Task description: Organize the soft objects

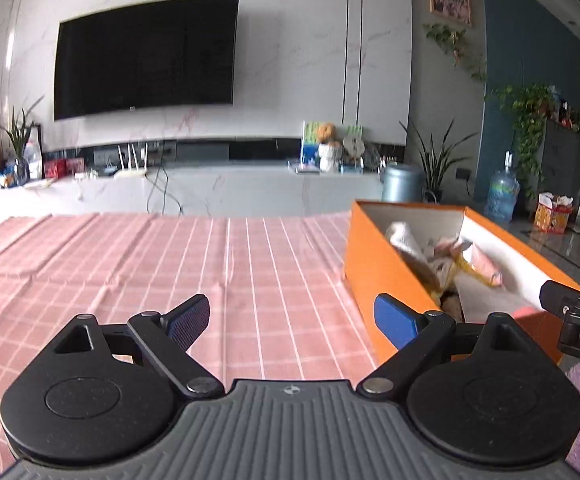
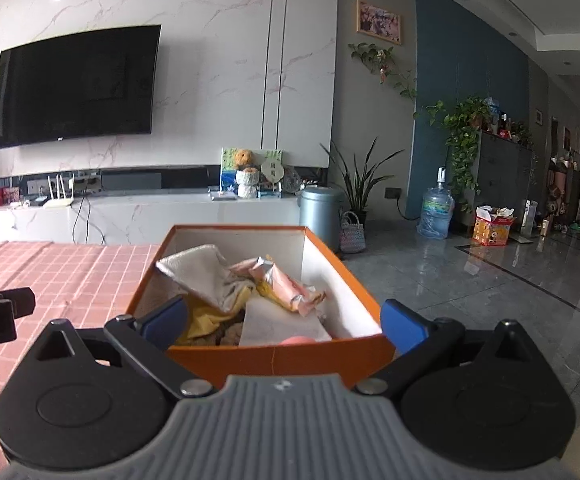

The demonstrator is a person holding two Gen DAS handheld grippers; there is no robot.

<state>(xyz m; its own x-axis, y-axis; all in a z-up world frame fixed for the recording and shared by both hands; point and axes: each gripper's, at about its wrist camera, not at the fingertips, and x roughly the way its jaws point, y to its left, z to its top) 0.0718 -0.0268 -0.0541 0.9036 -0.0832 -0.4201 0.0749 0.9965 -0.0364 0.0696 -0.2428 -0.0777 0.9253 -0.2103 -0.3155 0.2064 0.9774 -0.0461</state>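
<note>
An orange box (image 2: 273, 360) with white inner walls stands on the pink checked tablecloth (image 1: 149, 264). It holds several soft things: a white cloth (image 2: 201, 272), a pink packet (image 2: 285, 284), a yellow cloth (image 2: 205, 320) and a white sheet (image 2: 277, 324). My right gripper (image 2: 283, 320) is open and empty, its fingers either side of the box's near end. My left gripper (image 1: 292, 318) is open and empty over the cloth, just left of the box (image 1: 378, 268).
A TV (image 1: 145, 52) hangs on the marble wall above a long white console. A grey bin (image 2: 320, 216), plants and a water bottle (image 2: 436, 212) stand on the tiled floor to the right of the table.
</note>
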